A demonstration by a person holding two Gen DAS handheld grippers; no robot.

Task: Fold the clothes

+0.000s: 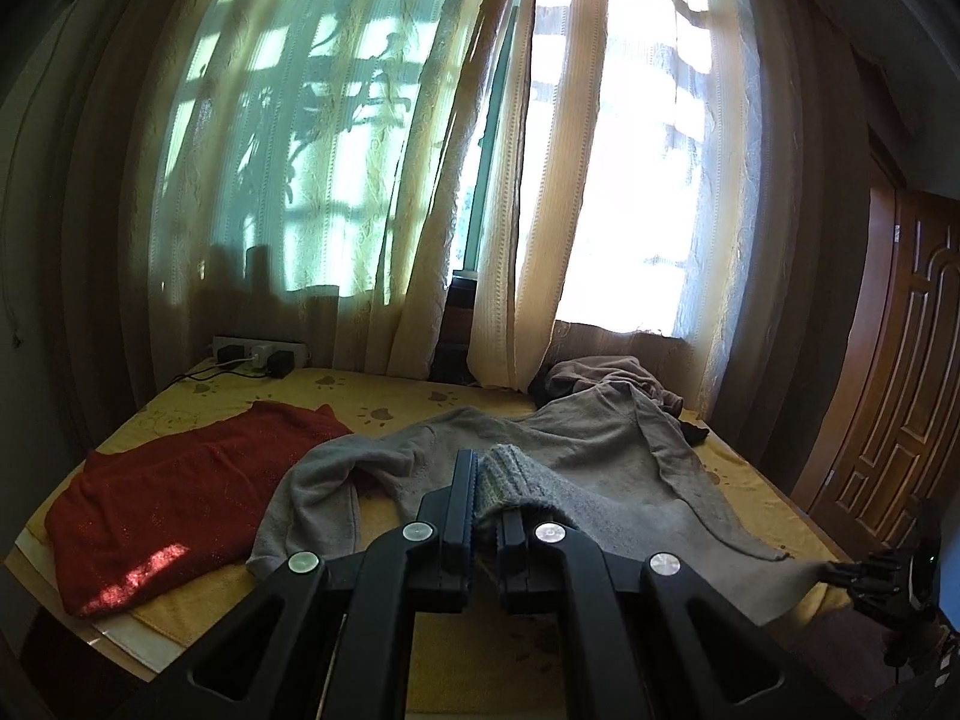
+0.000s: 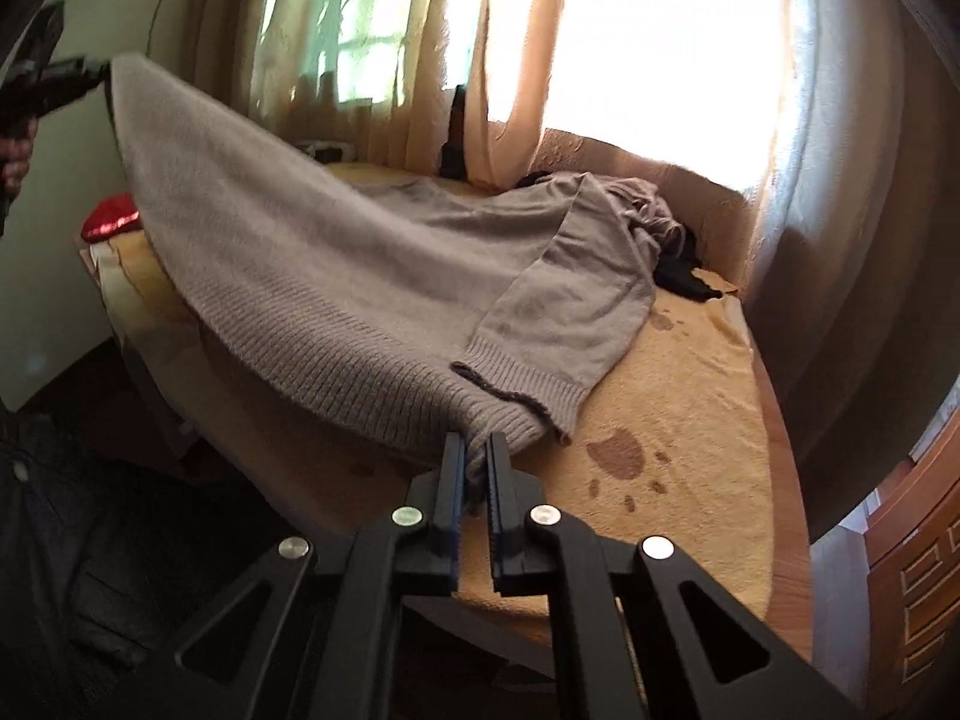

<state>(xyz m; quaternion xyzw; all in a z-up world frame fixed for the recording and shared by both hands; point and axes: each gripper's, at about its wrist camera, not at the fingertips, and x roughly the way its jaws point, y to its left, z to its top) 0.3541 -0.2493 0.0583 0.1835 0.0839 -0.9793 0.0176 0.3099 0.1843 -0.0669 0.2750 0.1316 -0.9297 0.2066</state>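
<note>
Hem of the grey ribbed knit sweater (image 2: 336,276) stretches between both grippers: left gripper (image 1: 483,474) and right gripper (image 2: 475,462) each clamped on a bottom corner. We judge the body trails away onto the yellow paw-print bed (image 2: 672,420), towards the window.

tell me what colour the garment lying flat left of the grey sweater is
Dark red, a knit lying flat on the yellow bedspread; the left wrist view shows it best.
</note>
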